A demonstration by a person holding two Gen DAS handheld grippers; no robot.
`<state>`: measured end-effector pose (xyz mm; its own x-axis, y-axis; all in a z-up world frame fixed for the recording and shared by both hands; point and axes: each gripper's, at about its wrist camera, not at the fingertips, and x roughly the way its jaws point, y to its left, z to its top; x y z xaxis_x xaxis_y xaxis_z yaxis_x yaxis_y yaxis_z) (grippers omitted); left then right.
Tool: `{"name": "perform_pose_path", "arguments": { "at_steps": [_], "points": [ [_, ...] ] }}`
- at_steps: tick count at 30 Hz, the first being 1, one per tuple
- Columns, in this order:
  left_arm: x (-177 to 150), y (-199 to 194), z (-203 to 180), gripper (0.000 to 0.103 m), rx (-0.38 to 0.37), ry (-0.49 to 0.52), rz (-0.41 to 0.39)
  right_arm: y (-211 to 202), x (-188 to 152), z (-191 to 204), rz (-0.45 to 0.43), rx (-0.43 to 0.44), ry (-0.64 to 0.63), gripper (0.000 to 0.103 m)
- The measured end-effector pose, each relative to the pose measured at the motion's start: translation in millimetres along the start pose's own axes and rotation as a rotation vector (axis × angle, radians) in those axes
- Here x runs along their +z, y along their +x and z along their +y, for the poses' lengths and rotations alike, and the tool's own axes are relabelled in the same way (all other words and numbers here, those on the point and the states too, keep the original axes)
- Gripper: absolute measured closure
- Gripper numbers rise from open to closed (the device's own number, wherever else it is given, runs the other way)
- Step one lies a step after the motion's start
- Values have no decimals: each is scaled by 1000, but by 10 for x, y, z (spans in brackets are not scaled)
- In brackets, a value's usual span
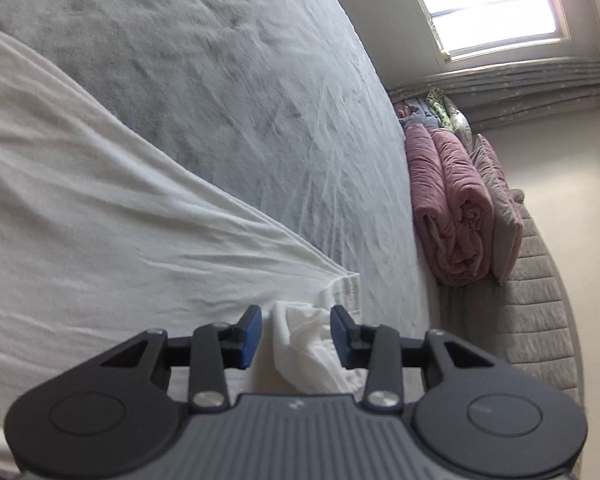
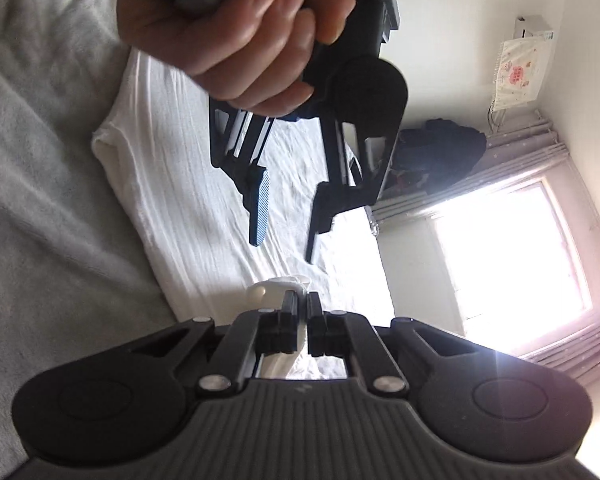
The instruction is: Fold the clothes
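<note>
Clothes: one white garment (image 2: 204,184) lies spread on the grey bedspread (image 1: 204,80). Two grippers work it. Right gripper (image 2: 300,304) is clamped on a bunched edge; left gripper (image 1: 296,324) stands part open, crumpled fabric between its pads, unpinched.

Daylight pours in from the window (image 2: 512,264), blown out to pure white on the right wrist view, with a small flare streak just below it. The hand (image 2: 236,36) up close is soft and backlit. On the left wrist view the window (image 1: 496,4) is milder, and light lies even across the bed (image 1: 204,92). Fisheye bending curves every edge, corners dark.
</note>
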<state>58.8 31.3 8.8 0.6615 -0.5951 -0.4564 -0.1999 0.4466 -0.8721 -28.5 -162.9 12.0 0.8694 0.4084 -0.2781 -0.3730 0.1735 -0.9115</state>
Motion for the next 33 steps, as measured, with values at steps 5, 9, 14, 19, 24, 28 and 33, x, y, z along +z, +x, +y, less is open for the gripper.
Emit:
{"name": "perform_pose_path", "arguments": {
  "at_steps": [5, 9, 14, 19, 24, 28, 33],
  "points": [
    [-79, 89, -94, 45, -25, 38, 62, -197, 47, 23, -75, 27, -54, 99],
    [-106, 140, -123, 47, 62, 88, 67, -174, -55, 101, -17, 32, -65, 99],
    [-130, 129, -138, 70, 107, 90, 91, -174, 22, -44, -11, 22, 20, 99],
    [-209, -2, 30, 63, 19, -69, 122, -135, 60, -78, 2, 6, 38, 99],
    [-351, -3, 114, 40, -84, -213, 126, -140, 90, -53, 2, -6, 46, 99],
    [-464, 49, 105, 34, -96, -257, 105, -185, 65, 1, 10, -12, 58, 99],
    [-478, 85, 138, 34, -84, -311, 50, -183, 111, 0, 3, -10, 94, 99]
  ]
}}
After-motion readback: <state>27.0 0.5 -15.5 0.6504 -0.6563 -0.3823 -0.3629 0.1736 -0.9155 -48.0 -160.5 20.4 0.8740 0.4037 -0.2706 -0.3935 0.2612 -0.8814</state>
